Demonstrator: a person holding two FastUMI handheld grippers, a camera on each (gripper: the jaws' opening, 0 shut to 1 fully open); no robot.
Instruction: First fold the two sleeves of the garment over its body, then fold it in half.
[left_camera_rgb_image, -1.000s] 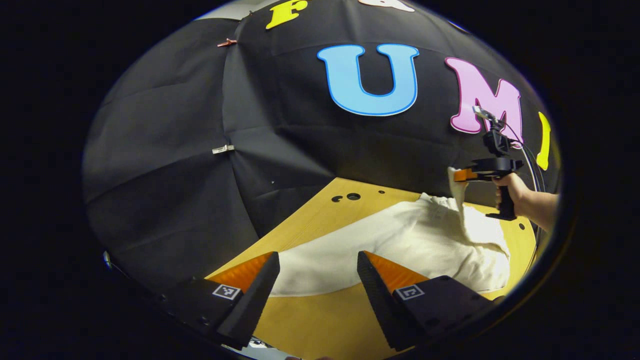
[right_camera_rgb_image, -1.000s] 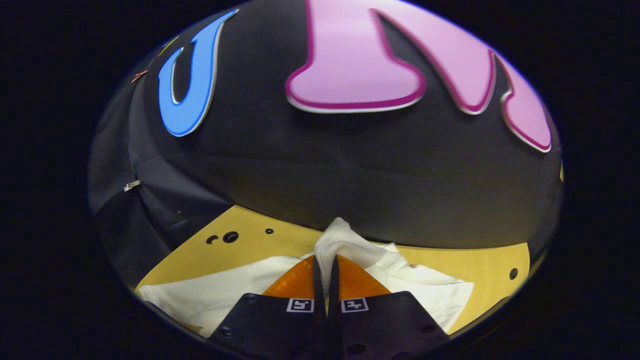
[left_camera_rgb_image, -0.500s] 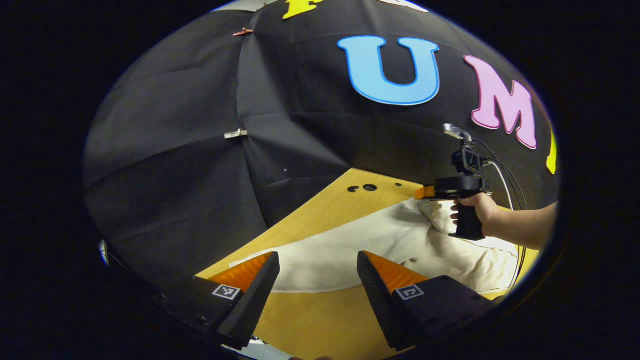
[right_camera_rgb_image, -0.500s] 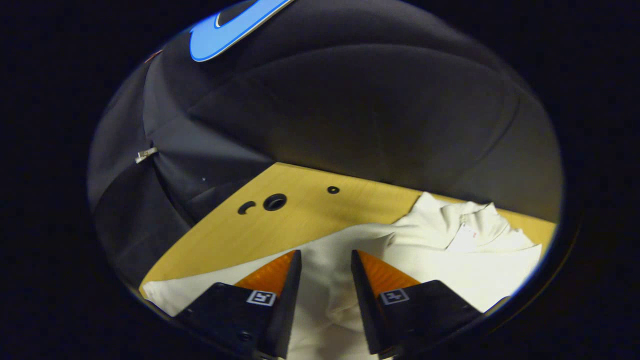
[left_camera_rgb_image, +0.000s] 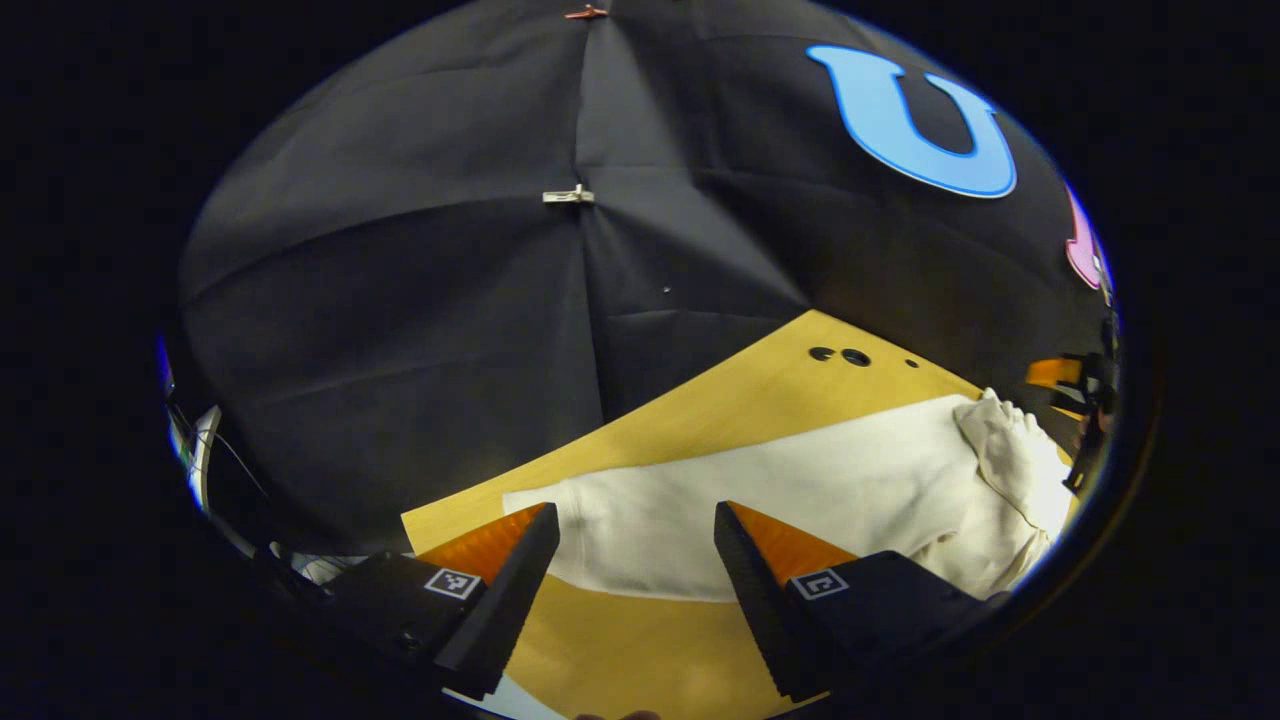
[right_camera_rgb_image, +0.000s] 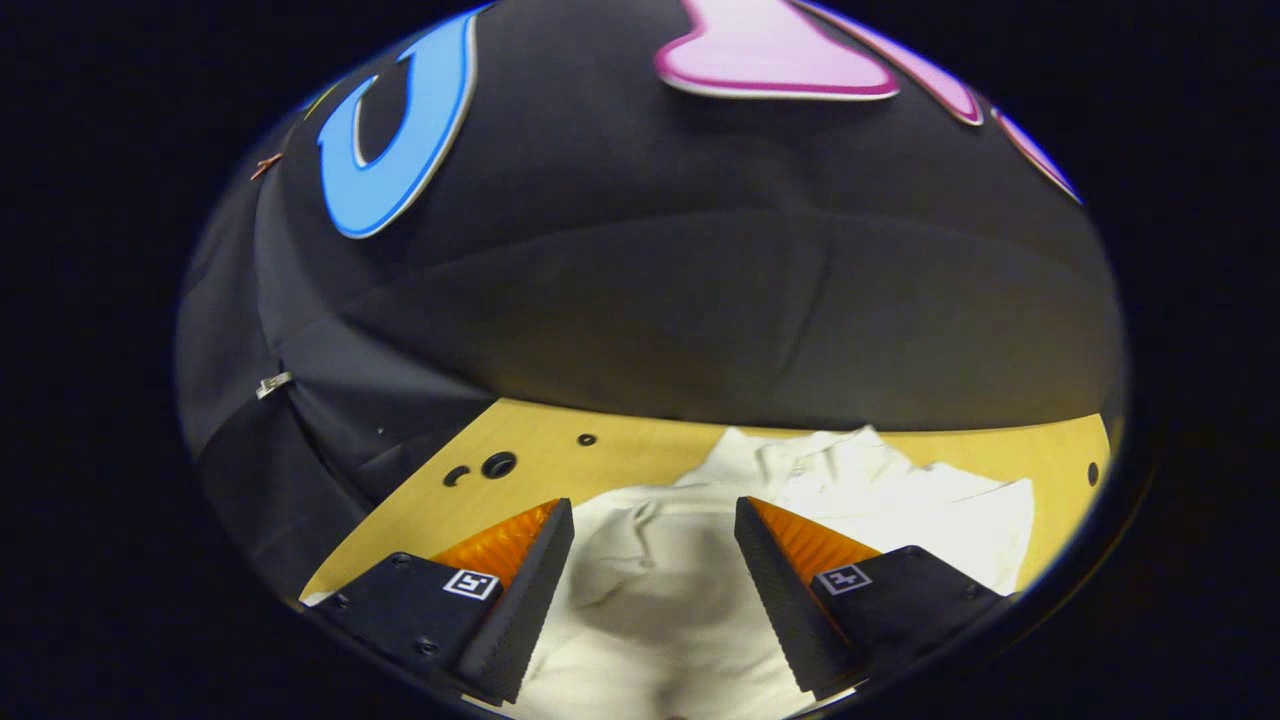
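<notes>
Releasing: right gripper (right_camera_rgb_image: 650, 580) let sleeve (left_camera_rgb_image: 1015, 465) drop onto garment (left_camera_rgb_image: 780, 500); both jaws wide, empty; other sleeve next.

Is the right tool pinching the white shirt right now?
No. In the right gripper view the right tool stands open, its two fingers spread wide apart above the white shirt with nothing between them.

The garment (left_camera_rgb_image: 800, 490) was soft, matt cloth, cream-white, creased and bunched where the sleeve (left_camera_rgb_image: 1015, 465) lay folded over it. The surface (left_camera_rgb_image: 740, 400) beneath looked like smooth light wood with a faint sheen and a fine grain. The booth's wall (left_camera_rgb_image: 420, 300) was matt black cloth, wrinkled along its seams.
</notes>
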